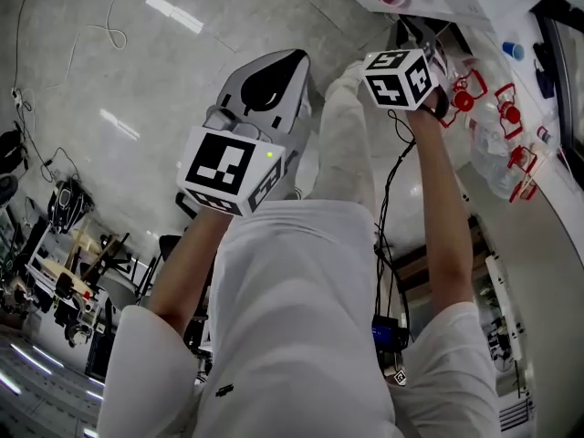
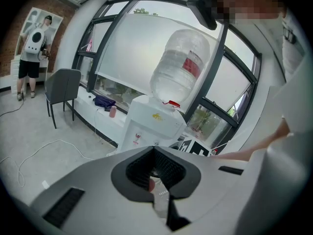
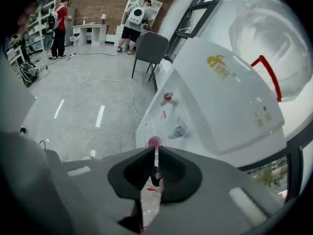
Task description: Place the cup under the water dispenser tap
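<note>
Right tool (image 3: 155, 150) clamped on pink cup (image 3: 155, 141) rim, near blue tap (image 3: 181, 129), left tool (image 2: 153, 149) closed, empty.

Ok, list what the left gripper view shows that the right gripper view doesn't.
Only the left gripper view: the water bottle in full, and a dark bag and a pink container on the window ledge. Only the right gripper view: the drip tray with the pink cup by it, just beyond the right gripper, plus a person in red; the left gripper view shows that area too small to tell. Both: the white dispenser, the grey chair, and a person in a white top and dark shorts.
</note>
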